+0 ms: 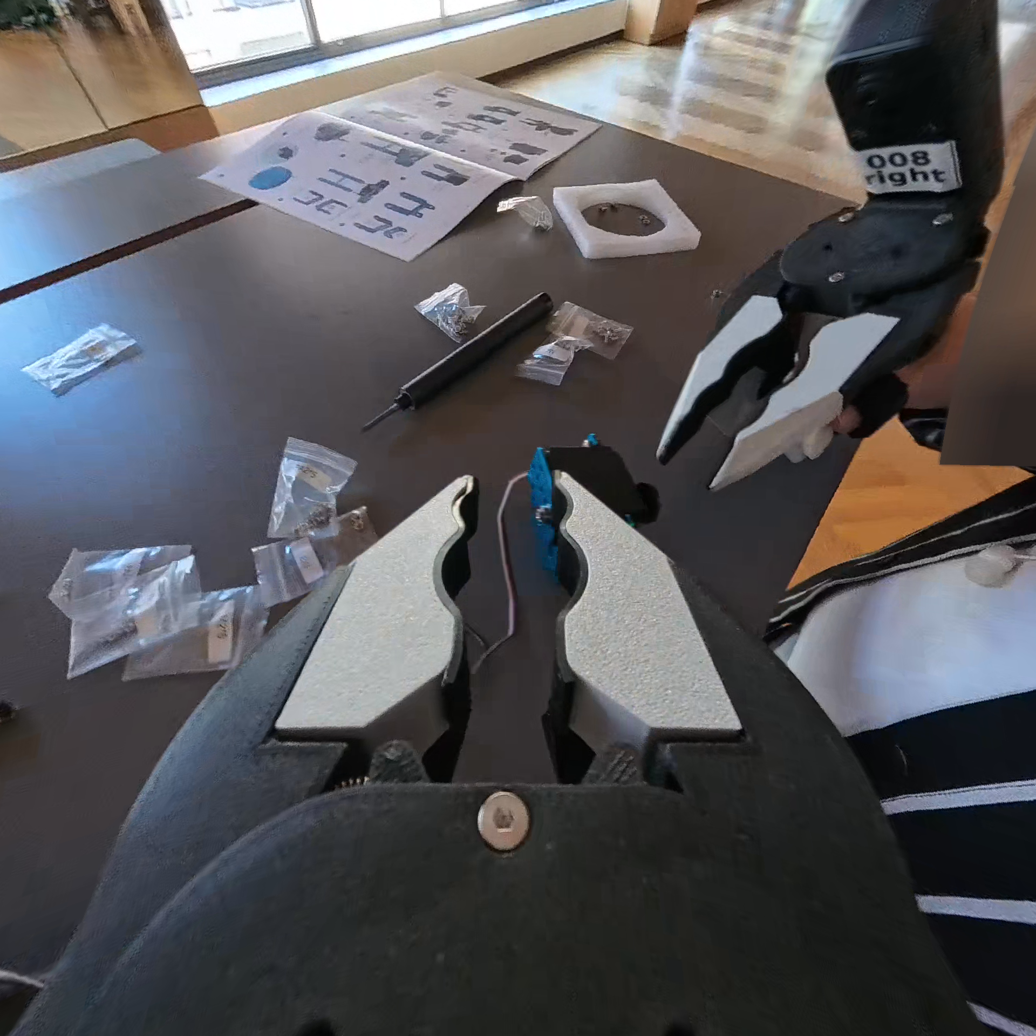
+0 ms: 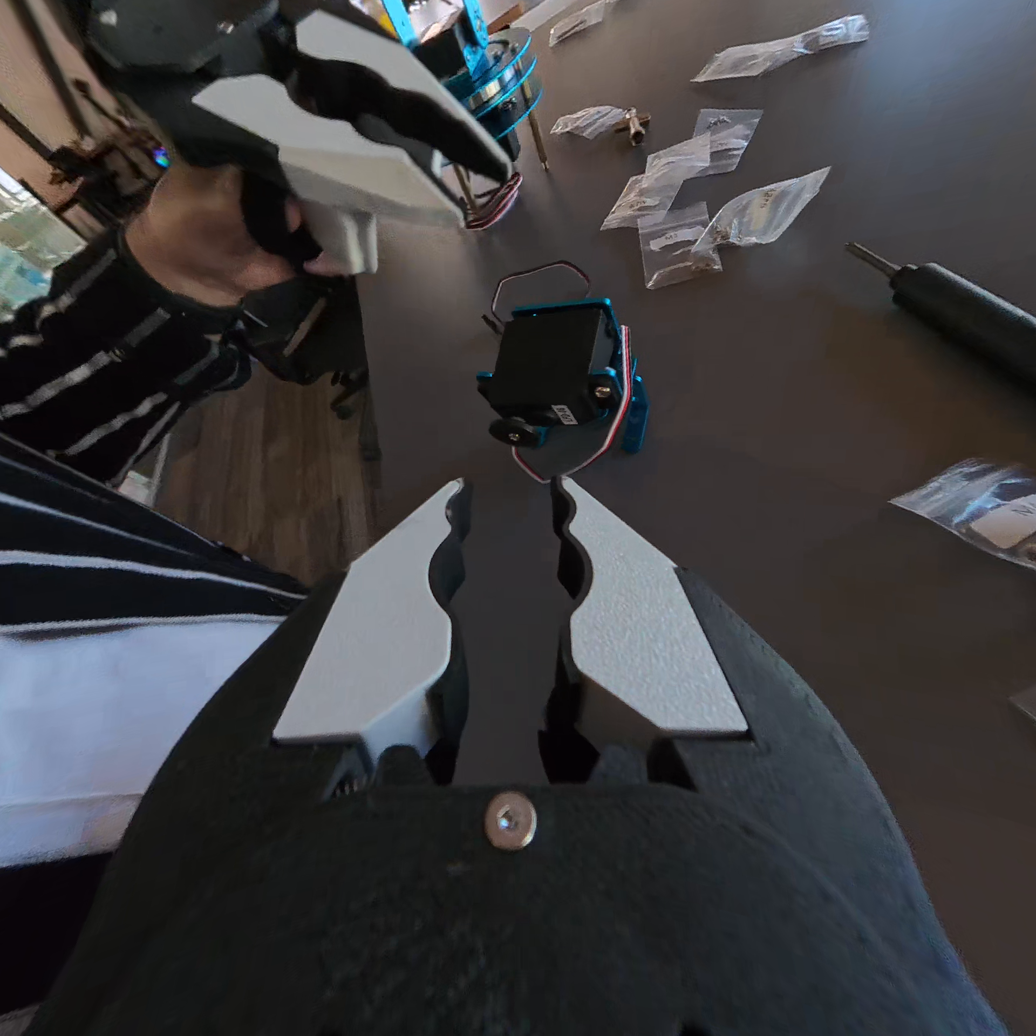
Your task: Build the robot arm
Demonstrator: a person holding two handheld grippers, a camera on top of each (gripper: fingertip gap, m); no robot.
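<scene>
A black servo in a blue metal bracket point(image 1: 594, 485) lies on the dark table point(image 1: 235, 347), its thin wire point(image 1: 507, 560) trailing toward me. My left gripper point(image 1: 513, 482) is open and empty, with the bracket showing just past its right fingertip, apart from it. My right gripper point(image 2: 509, 483) is open and empty, its tips just short of the servo point(image 2: 552, 375). In the left wrist view the right gripper point(image 1: 689, 471) hangs open to the servo's right. In the right wrist view the left gripper point(image 2: 485, 190) hovers beyond the servo.
A black screwdriver point(image 1: 471, 353) lies mid-table, also in the right wrist view point(image 2: 964, 319). Several small clear bags of hardware point(image 1: 162, 611) are scattered around. A printed sheet point(image 1: 403, 162) and a white foam frame point(image 1: 625, 218) lie farther off. A blue round assembly point(image 2: 493, 73) stands behind the left gripper. The table edge point(image 2: 364, 392) runs beside a person's striped sleeve point(image 2: 84, 359). There is about 11 cm between the tips of the two grippers. The right tips stand about 4 cm off the servo point(image 2: 552, 375). Seen from the left wrist view point(image 1: 606, 470) as well.
</scene>
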